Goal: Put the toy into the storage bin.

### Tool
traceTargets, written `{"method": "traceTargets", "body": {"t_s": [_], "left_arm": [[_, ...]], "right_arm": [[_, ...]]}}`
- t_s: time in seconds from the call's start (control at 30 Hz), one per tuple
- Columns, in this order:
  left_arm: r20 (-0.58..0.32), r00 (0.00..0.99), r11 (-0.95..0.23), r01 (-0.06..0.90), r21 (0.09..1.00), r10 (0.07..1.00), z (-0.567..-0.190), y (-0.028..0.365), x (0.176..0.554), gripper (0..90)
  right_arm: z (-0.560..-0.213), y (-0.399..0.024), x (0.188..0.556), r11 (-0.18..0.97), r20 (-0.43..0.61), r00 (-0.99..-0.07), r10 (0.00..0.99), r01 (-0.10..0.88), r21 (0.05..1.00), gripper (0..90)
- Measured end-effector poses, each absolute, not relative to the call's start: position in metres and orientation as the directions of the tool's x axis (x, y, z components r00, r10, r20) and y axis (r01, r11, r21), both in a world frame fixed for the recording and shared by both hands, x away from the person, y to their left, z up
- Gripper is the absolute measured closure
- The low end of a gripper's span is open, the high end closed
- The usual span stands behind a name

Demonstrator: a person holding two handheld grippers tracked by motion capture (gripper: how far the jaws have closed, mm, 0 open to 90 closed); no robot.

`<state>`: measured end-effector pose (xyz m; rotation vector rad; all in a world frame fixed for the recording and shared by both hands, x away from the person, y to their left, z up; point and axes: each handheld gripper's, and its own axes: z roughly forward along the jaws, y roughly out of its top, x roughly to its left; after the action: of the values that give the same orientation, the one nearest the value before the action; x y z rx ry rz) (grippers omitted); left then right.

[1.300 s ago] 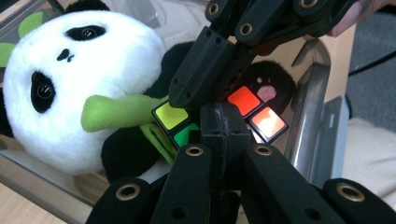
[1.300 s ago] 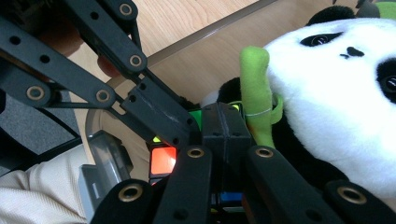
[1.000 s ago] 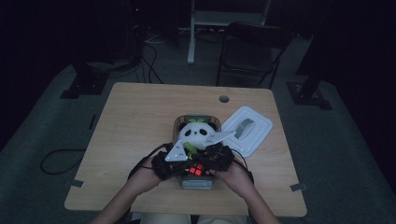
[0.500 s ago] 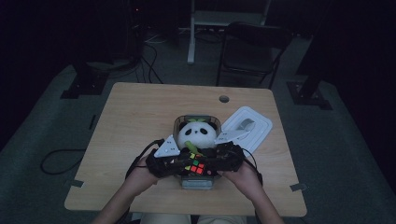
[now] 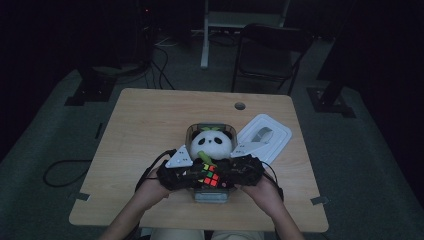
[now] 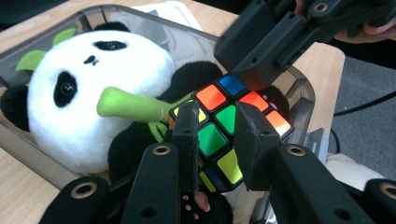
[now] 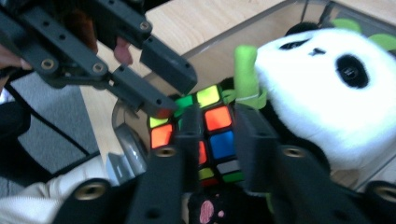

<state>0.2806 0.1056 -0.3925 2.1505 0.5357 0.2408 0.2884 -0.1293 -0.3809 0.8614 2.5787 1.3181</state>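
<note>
A clear plastic bin (image 5: 212, 196) near the table's front edge holds a panda plush (image 5: 212, 142) with a green bamboo stalk (image 6: 130, 105). On the plush's dark belly lies a colourful puzzle cube (image 5: 209, 176) (image 6: 219, 126) (image 7: 210, 126). My left gripper (image 5: 197, 176) (image 6: 217, 121) comes at the cube from the left. Its jaws have just been opening and stand slightly apart over the cube's face, not clamping it. My right gripper (image 5: 222, 177) (image 7: 219, 121) faces it from the right. Its jaws have just been closing but a gap remains, with the cube behind them.
The bin's white lid (image 5: 265, 135) lies on the table right of the bin. A cable hole (image 5: 240, 106) sits near the table's far edge. A dark chair (image 5: 270, 50) and cables stand on the floor beyond. Both hands rest at the front edge.
The two grippers have drawn slightly apart across the bin, the right one shifting right and a little up. More of the cube shows between them. Both pairs of jaws were shut and now stand parted.
</note>
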Motion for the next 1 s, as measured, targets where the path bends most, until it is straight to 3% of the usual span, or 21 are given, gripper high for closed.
{"method": "traceTargets", "body": {"t_s": [0.07,0.23,0.33,0.43,0.63,0.77,0.8,1.0], "left_arm": [[-0.026,0.888,-0.517,0.29,0.805,0.459,-0.393,0.105,0.281,71.8],[-0.017,0.89,-0.524,0.284,0.803,0.456,-0.392,0.104,0.282,71.9],[0.0,0.891,-0.537,0.274,0.798,0.454,-0.393,0.103,0.282,76.2],[0.013,0.896,-0.556,0.263,0.789,0.443,-0.393,0.101,0.281,77.3],[0.012,0.91,-0.577,0.253,0.776,0.415,-0.396,0.095,0.283,90.0],[0.015,0.914,-0.588,0.248,0.77,0.406,-0.397,0.094,0.284,90.0],[0.047,0.916,-0.617,0.23,0.752,0.398,-0.397,0.09,0.283,90.0],[0.023,0.92,-0.629,0.25,0.736,0.392,-0.401,0.086,0.291,90.0]], "right_arm": [[-0.382,-0.128,0.288,0.476,0.132,-0.833,0.538,0.429,0.768,81.5],[-0.383,-0.128,0.29,0.479,0.132,-0.834,0.536,0.429,0.766,84.6],[-0.385,-0.127,0.289,0.49,0.122,-0.837,0.534,0.424,0.761,90.0],[-0.385,-0.126,0.29,0.495,0.118,-0.839,0.531,0.42,0.76,90.0],[-0.391,-0.12,0.291,0.522,0.119,-0.863,0.491,0.4,0.753,90.0],[-0.392,-0.115,0.291,0.537,0.087,-0.86,0.502,0.389,0.749,90.0],[-0.393,-0.115,0.293,0.53,0.097,-0.858,0.505,0.396,0.749,90.0],[-0.4,-0.119,0.298,0.515,0.128,-0.851,0.51,0.421,0.746,90.0]]}}
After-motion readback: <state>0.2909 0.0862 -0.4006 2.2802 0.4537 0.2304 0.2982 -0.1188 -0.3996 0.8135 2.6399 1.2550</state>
